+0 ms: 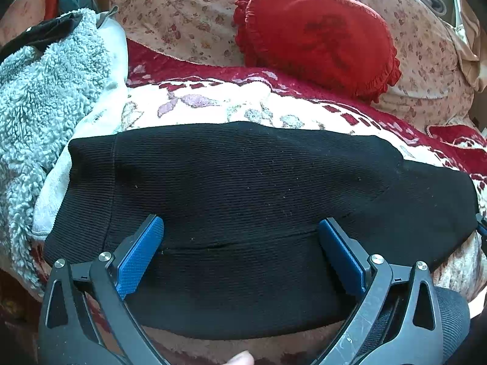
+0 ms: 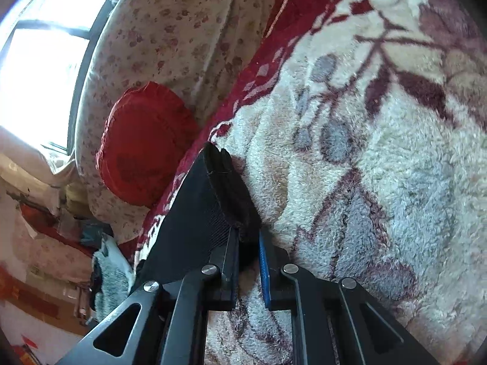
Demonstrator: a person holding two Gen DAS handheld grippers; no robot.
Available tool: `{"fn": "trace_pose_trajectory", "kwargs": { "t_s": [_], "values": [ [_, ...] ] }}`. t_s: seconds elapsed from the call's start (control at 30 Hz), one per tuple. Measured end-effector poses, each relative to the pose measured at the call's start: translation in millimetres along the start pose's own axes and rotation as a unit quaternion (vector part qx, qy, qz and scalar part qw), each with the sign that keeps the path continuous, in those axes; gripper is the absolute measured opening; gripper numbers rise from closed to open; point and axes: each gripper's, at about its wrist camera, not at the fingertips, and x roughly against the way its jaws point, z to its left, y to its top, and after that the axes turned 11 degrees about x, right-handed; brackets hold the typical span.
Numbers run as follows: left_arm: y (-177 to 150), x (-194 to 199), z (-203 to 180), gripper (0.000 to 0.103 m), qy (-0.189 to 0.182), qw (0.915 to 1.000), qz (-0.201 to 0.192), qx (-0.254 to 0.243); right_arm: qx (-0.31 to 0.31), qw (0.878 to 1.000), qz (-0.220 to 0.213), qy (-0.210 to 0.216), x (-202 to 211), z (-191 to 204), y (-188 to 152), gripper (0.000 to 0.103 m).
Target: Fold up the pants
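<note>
- Left hand-held gripper (image 1: 240, 243) of mine hangs spread wide over the folded black pants (image 1: 243, 188), blue pads (image 1: 140, 255) apart, gripping nothing
- Right hand-held gripper (image 2: 248, 237) of mine pinches a corner of the pants (image 2: 210, 200)
- Pants lie on a floral fleece blanket (image 2: 380, 152), near a red cushion (image 1: 316, 36) and grey fleece (image 1: 45, 91)

No readable text, label, brand or number anywhere. Dark embroidered mark on the red pillow (image 1: 316, 33), perhaps a motif or characters, too blurred to make out.
</note>
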Motion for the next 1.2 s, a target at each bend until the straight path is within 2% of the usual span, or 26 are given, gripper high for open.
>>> {"fn": "trace_pose_trajectory", "kwargs": {
  "t_s": [0.33, 0.47, 0.6, 0.7, 0.87, 0.93, 1.13, 1.2],
  "values": [
    [-3.3, -0.2, -5.6, 0.102, 0.015, 0.9997, -0.011, -0.018, -0.001, 1.0, -0.001, -0.002, 0.9, -1.7, -0.9, 0.01],
    [-3.5, -1.1, -6.2, 0.102, 0.006, 0.9999, -0.011, -0.012, 0.024, 0.999, -0.021, -0.001, 10.7, 9.6, -1.5, 0.008],
    [-4.4, 0.9, -3.6, 0.102, 0.0, 0.9999, -0.014, -0.007, 0.077, 0.994, -0.058, 0.052, 28.9, 38.7, -2.1, 0.008],
    [-5.4, 10.4, -0.7, 0.102, -0.009, 0.9995, -0.031, 0.002, 0.122, 0.986, -0.069, 0.085, 32.0, 63.5, -7.6, 0.008],
    [-3.9, 31.6, 3.1, 0.102, 0.001, 0.996, -0.089, 0.011, 0.177, 0.975, -0.052, 0.126, 16.7, 106.7, -17.6, 0.008],
    [-4.3, 32.4, 3.3, 0.102, 0.002, 0.9957, -0.092, 0.01, 0.195, 0.969, -0.041, 0.147, 5.4, 127.1, -21.6, 0.008],
    [-7.8, 9.4, 9.7, 0.102, 0.004, 0.9992, -0.033, 0.021, 0.255, 0.947, 0.024, 0.193, -37.4, 185.2, -43.7, 0.008],
    [-8.8, 7.9, 11.4, 0.102, 0.002, 0.9992, -0.031, 0.023, 0.277, 0.938, 0.051, 0.202, -55.2, 204.3, -56.3, 0.008]
  ]
}}
